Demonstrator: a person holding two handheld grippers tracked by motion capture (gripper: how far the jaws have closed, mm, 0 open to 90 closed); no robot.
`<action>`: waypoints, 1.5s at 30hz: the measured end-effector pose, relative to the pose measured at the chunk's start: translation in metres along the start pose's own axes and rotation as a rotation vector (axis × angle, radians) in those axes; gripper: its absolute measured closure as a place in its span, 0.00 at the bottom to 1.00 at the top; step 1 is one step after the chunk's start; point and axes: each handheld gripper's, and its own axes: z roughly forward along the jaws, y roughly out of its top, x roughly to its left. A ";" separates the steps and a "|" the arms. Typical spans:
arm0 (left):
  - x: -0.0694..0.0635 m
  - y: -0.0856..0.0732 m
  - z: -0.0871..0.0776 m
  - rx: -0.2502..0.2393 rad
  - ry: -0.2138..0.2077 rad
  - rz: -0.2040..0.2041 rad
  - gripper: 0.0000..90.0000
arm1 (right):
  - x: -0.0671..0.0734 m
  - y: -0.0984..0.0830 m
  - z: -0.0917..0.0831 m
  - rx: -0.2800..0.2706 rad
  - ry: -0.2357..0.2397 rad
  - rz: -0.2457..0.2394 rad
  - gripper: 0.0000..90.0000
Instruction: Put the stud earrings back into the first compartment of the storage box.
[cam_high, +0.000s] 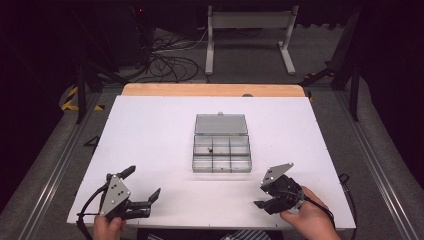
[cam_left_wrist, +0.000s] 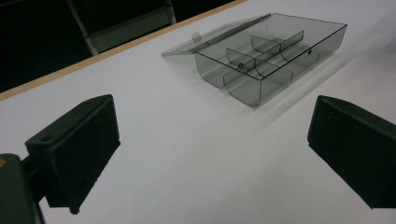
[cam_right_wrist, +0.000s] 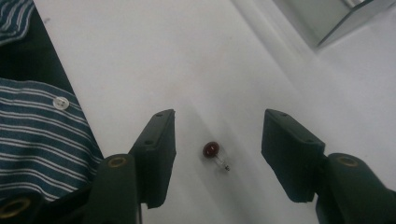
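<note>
Your right tongs (cam_right_wrist: 217, 154) hang just above the white table (cam_right_wrist: 140, 56), jaws parted and touching nothing, with a tiny red-headed bulb (cam_right_wrist: 212, 151) lying flat between them; its clear stem and wire tip point toward you and a little to the right-hand jaw. Centre the red head between the pads before you close; it sits slightly nearer the left-hand jaw, so shift a touch that way, come down until the pads nearly brush the table, then close gently, since so small and round a part will likely roll or flick out if one pad meets it first. Your left tongs (cam_high: 141, 192) rest wide open and empty near the table's near-left corner; ahead of them and to their right stands the clear compartment box (cam_left_wrist: 273, 60), lid laid back flat, with one small dark piece in a compartment of the row by the hinge. Just behind your right tongs runs the table's near edge, with your striped shirt (cam_right_wrist: 37, 144) beyond it; draw nothing that way. Forward and leftward of the right tongs the table lies bare up to the box (cam_high: 221, 150), so lift and carry along that path.
</note>
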 end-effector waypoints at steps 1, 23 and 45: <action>0.000 0.000 0.000 0.002 0.000 0.003 0.03 | 0.000 0.000 0.001 0.013 0.001 -0.004 0.53; 0.000 0.000 0.000 0.001 -0.003 0.002 0.03 | 0.004 0.003 0.015 0.133 -0.029 -0.068 0.86; 0.000 0.000 0.001 0.002 -0.004 -0.009 0.03 | 0.001 0.030 -0.007 -0.026 -0.060 -0.071 0.86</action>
